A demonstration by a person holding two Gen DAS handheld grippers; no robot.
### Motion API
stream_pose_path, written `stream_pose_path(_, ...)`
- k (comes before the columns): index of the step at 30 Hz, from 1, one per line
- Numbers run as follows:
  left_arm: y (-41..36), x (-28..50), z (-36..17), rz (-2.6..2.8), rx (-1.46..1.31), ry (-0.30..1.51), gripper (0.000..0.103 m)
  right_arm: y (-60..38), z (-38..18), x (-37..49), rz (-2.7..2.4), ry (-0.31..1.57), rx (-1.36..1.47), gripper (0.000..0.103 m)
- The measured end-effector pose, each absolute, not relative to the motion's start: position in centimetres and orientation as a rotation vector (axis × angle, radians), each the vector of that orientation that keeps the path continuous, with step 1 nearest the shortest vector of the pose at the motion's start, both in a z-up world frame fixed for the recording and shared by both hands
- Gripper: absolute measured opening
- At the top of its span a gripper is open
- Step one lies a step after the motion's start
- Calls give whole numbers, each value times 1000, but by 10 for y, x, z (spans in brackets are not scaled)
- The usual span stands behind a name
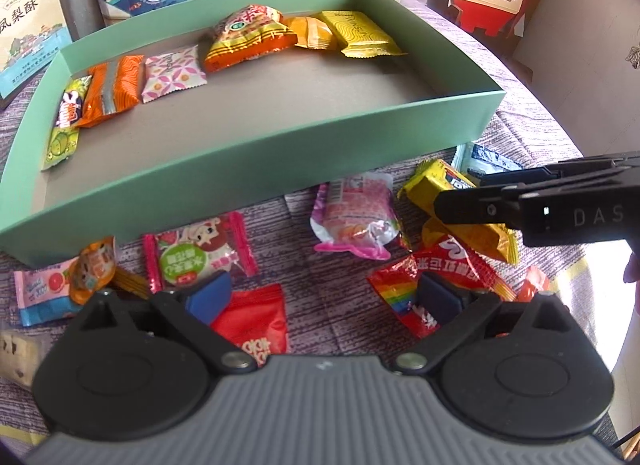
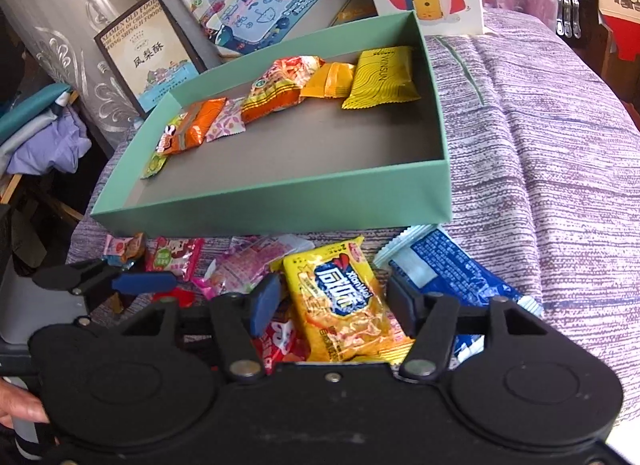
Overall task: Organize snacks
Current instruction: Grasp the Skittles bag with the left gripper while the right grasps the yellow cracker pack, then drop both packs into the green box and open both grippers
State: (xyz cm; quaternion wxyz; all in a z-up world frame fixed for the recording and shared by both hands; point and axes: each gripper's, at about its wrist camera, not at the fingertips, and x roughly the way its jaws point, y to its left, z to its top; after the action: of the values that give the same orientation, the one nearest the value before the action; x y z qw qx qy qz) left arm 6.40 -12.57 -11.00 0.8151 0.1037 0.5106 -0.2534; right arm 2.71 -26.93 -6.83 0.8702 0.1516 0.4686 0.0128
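- Left gripper (image 1: 322, 299): fingers spread wide, holding nothing, above loose snacks on the purple cloth (image 1: 316, 305).
- Red packet (image 1: 256, 323): just beside its left pad.
- Green box (image 1: 248, 169): beyond the loose snacks, with wrapped snacks lined along its far wall.
- Right gripper (image 2: 334, 305): fingers apart, flanking the yellow snack packet (image 2: 340, 305), pads not visibly pressing it.
- Blue packet (image 2: 452, 273): right of that.

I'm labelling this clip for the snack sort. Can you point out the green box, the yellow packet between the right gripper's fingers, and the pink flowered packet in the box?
Mint-green cardboard box (image 2: 280, 201): right wrist view, near wall.
Yellow foil snack packet (image 2: 340, 297): right wrist view, blue logo.
Pink flower-patterned packet (image 1: 174, 73): left wrist view, centre of wrapper.
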Motion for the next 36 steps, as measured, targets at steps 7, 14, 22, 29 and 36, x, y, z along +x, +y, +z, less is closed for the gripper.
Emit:
stream_pose_path(7, -123, 55, -100, -597, 182, 1092, 101, -265, -77, 33, 19, 1008, 318, 47)
stream_pose_path(14, -157, 38, -94, -736, 263, 1059, 101, -292, -66, 15, 3, 959, 472, 47)
stream_pose_path(22, -179, 31, -108, -798, 312, 1089, 69, -307, -64, -5, -24, 929, 518, 47)
stream_pose_path(29, -151, 24, -100, -741, 224, 1111, 63, -303, -64, -8, -29, 919, 527, 47)
stream_pose_path(36, -123, 33, -57, -726, 94, 1044, 63, -304, -36, -6, 6, 878, 520, 47)
